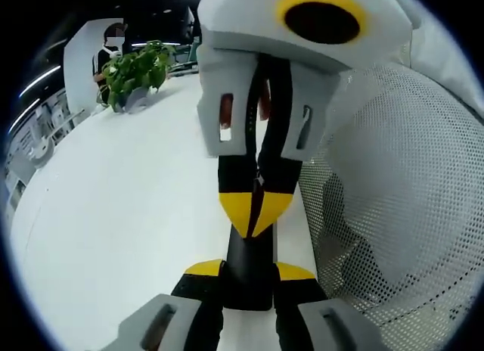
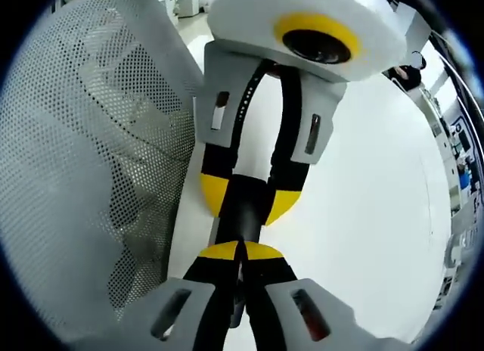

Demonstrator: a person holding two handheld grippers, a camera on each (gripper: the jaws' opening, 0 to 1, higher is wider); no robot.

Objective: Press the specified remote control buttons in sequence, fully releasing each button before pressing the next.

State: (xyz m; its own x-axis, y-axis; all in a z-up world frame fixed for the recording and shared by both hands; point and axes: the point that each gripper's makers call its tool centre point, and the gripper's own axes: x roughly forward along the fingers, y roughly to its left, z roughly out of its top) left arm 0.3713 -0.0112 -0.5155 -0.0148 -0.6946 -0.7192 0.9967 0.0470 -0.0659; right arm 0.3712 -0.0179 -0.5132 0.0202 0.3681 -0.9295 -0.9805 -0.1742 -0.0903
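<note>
— Two grippers meet over one remote. In the left gripper view, what has the left gripper (image 1: 249, 269) got?

— Its jaws stand narrow, clamped on the sides of the remote (image 1: 249, 287), a slim black bar held above the white table (image 1: 121, 215). The right gripper (image 1: 255, 215) comes in from the top with its yellow tips pinched together, pointing down at the remote's far end. Whether they touch a button cannot be told.

— What is beside them?

— A white mesh (image 1: 393, 215) just to one side, and a plant (image 1: 136, 71) far off across the table.

— And the right gripper view?

— The same, mirrored. The right gripper (image 2: 242, 251) rises from the bottom with no gap between its tips, holding nothing. The left gripper (image 2: 248, 201) hangs opposite, and the remote (image 2: 243, 215) spans between its tips. The mesh (image 2: 91, 177) lies on the other side.

— How would the remote handle?

— Probably light, stiff and smooth plastic, so it could slip or pivot under a push. The side grip seems right: it leaves the button face free. A press close to that grip, square to the face, should twist it least.
</note>
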